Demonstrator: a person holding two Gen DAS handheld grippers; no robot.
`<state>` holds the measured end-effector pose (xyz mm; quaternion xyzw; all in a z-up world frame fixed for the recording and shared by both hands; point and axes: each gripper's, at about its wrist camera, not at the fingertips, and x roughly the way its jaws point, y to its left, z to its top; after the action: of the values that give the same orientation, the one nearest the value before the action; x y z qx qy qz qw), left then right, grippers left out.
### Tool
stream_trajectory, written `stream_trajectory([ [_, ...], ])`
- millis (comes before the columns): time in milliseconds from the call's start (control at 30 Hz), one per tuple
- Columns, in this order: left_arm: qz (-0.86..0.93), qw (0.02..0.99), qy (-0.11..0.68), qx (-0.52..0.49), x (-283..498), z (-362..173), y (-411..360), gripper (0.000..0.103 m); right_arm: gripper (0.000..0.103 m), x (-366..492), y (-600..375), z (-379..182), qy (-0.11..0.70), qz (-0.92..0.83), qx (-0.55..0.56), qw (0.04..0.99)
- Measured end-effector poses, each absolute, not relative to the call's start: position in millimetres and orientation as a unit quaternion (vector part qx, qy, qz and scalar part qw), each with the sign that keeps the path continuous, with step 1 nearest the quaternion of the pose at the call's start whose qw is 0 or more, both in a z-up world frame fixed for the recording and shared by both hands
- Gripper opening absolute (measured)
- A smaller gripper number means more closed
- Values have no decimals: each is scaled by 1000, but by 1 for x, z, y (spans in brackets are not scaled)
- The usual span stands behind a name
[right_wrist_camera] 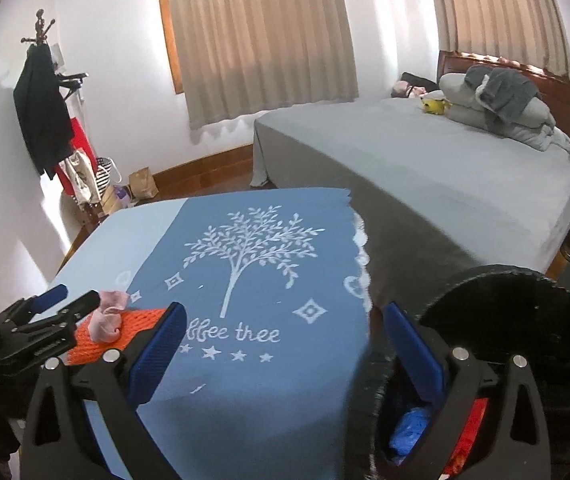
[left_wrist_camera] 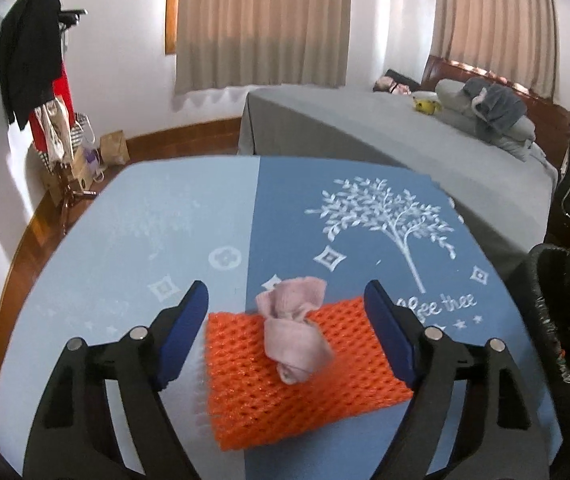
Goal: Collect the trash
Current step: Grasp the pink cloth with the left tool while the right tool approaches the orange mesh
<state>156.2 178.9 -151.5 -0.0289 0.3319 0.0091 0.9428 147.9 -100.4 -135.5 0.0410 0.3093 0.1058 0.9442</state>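
Note:
An orange foam net (left_wrist_camera: 285, 380) lies flat on the blue tablecloth (left_wrist_camera: 165, 240), with a crumpled pink tissue (left_wrist_camera: 293, 332) on top of it. My left gripper (left_wrist_camera: 285, 290) is open and straddles the net; its blue pads (left_wrist_camera: 187, 328) stand at the net's two short ends and the net shows no squeeze. The right wrist view shows the same left gripper (right_wrist_camera: 79, 296) at the net (right_wrist_camera: 133, 326) and pink tissue (right_wrist_camera: 105, 320). My right gripper (right_wrist_camera: 285, 314) is open and holds nothing, hanging over the table's right edge beside a black-lined bin (right_wrist_camera: 505, 300).
The bin (left_wrist_camera: 557, 320) stands off the table's right side, with blue and red trash (right_wrist_camera: 409, 428) inside. A grey bed (right_wrist_camera: 425, 168) lies beyond the table. A coat rack (left_wrist_camera: 33, 60) with bags below stands by the left wall.

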Motion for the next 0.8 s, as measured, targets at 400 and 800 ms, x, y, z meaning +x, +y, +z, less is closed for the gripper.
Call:
stream_trajectory([
  [400,-13,922,386,-30,175,-185,168,44,97,163,-89,-152,329,110,41,937],
  [800,-6,932,361,-41,165,-166,178,33,97,167,-71,-151,328,124,23,936],
])
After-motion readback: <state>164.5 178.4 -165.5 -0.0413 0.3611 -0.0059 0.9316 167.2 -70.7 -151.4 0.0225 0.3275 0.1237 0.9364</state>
